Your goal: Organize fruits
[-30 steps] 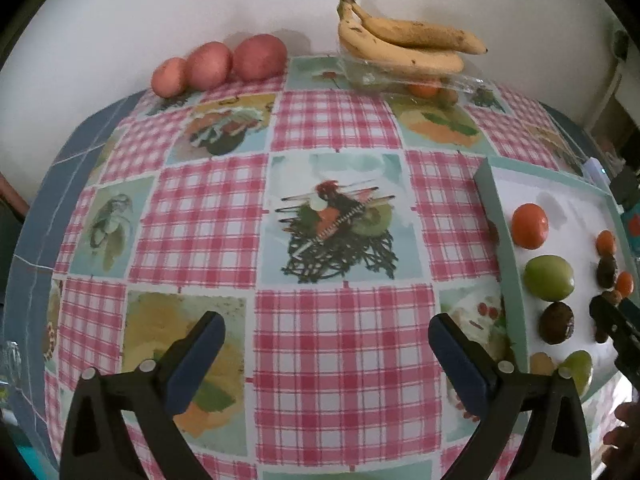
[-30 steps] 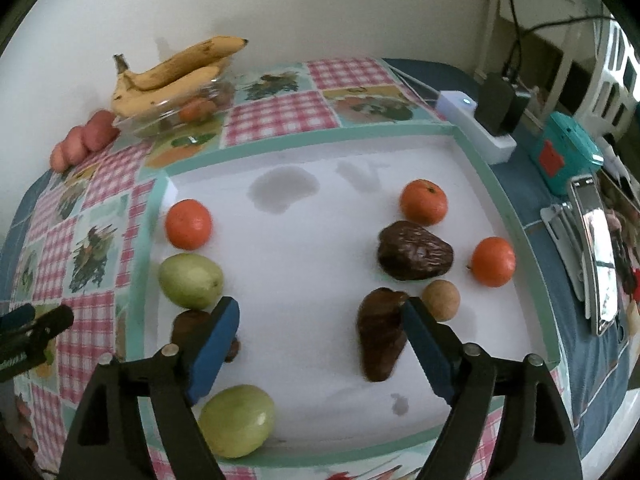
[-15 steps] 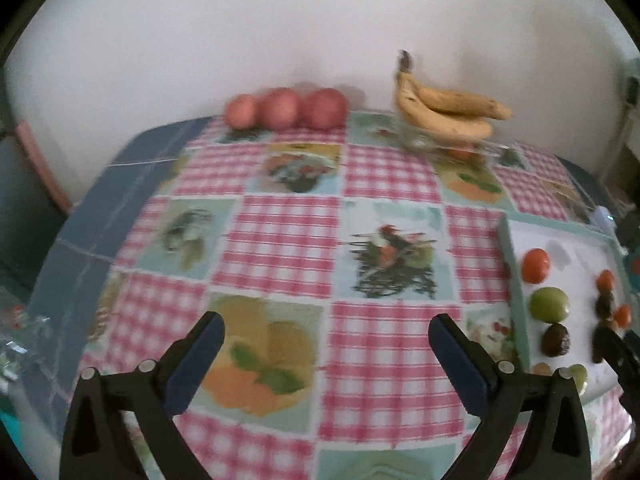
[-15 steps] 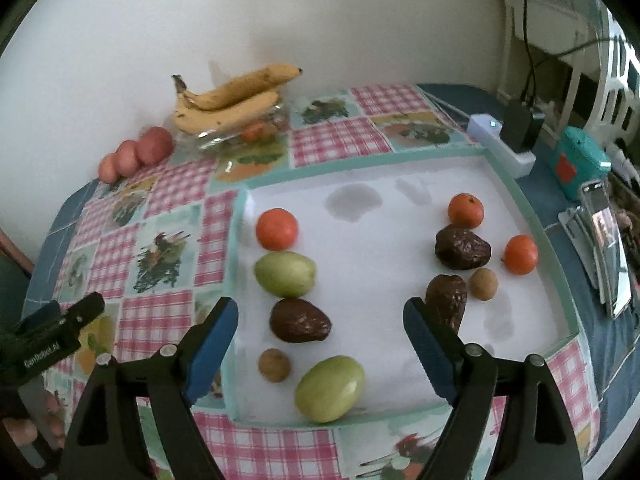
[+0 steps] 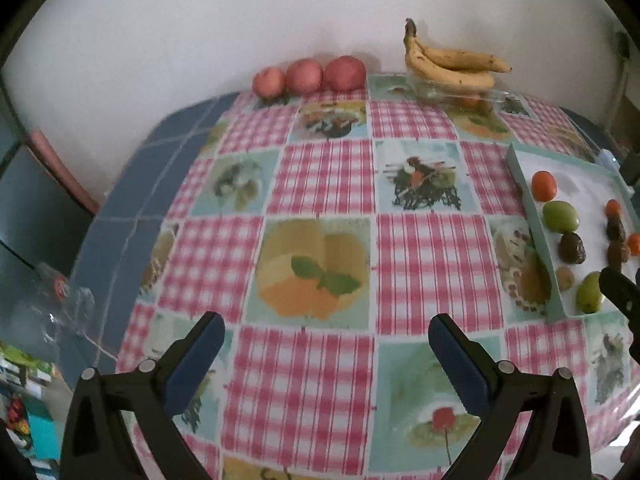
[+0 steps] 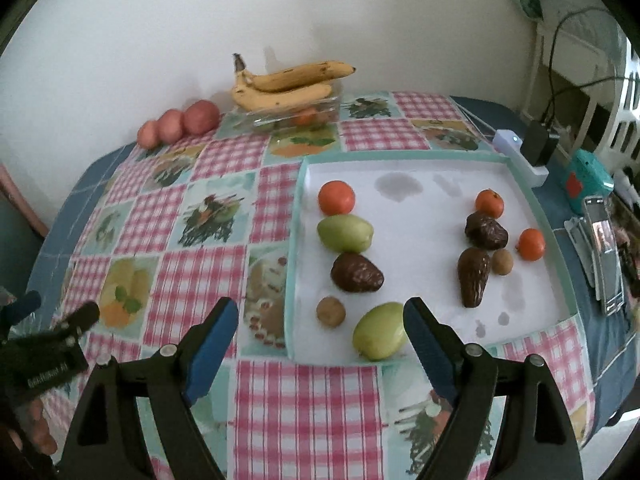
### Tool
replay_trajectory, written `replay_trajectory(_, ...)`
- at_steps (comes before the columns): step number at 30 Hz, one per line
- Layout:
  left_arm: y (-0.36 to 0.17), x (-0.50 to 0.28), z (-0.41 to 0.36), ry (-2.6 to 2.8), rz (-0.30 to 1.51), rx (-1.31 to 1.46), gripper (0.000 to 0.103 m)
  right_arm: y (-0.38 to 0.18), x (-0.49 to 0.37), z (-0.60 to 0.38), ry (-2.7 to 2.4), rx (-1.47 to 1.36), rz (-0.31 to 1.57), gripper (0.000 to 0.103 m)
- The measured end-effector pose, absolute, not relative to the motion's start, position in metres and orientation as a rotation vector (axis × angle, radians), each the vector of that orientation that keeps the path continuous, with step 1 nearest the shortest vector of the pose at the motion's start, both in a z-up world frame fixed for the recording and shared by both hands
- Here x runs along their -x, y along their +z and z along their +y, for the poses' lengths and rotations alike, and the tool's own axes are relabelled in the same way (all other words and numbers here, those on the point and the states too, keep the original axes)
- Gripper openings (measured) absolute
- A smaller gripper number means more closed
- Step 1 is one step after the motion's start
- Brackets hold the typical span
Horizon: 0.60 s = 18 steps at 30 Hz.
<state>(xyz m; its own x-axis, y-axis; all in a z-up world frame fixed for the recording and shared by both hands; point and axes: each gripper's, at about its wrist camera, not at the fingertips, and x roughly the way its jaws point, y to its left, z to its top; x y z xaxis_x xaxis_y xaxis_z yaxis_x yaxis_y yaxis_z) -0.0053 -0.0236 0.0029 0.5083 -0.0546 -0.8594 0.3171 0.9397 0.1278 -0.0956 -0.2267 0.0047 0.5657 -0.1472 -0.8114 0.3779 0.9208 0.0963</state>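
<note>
A white tray with a teal rim (image 6: 420,168) lies on the checked tablecloth. In its left column sit an orange (image 6: 336,197), a green fruit (image 6: 345,233), a dark brown fruit (image 6: 356,273), a small brown fruit (image 6: 331,311) and a second green fruit (image 6: 379,331). On its right side are two oranges (image 6: 489,203), two dark brown fruits (image 6: 485,231) and a small brown fruit (image 6: 502,262). My right gripper (image 6: 320,334) is open and empty above the tray's near left corner. My left gripper (image 5: 326,346) is open and empty over the tablecloth, left of the tray (image 5: 516,160).
Bananas (image 6: 288,84) lie on a clear container (image 6: 296,116) at the back by the wall. Three red apples (image 6: 180,122) sit left of it. A power strip (image 6: 520,156), a teal box (image 6: 586,176) and a phone (image 6: 602,264) lie right of the tray.
Both grippers have pulled back and up from the table, so more of the tablecloth and tray shows. Both stay open and empty. The fruits have not moved.
</note>
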Motion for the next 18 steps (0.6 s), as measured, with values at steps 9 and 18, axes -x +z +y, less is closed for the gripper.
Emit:
replay_trajectory(9, 0.005, 0.006, -0.019, -0.24, 1.028, -0.26, 0.103, 0.005, 0.109, -0.211, -0.293, -0.224, 0.927, 0.085)
replay_trajectory(18, 0.002, 0.009, -0.023, -0.244, 1.043, -0.292, 0.103, 0.004, 0.108, -0.206, -0.281, -0.21, 0.932, 0.085)
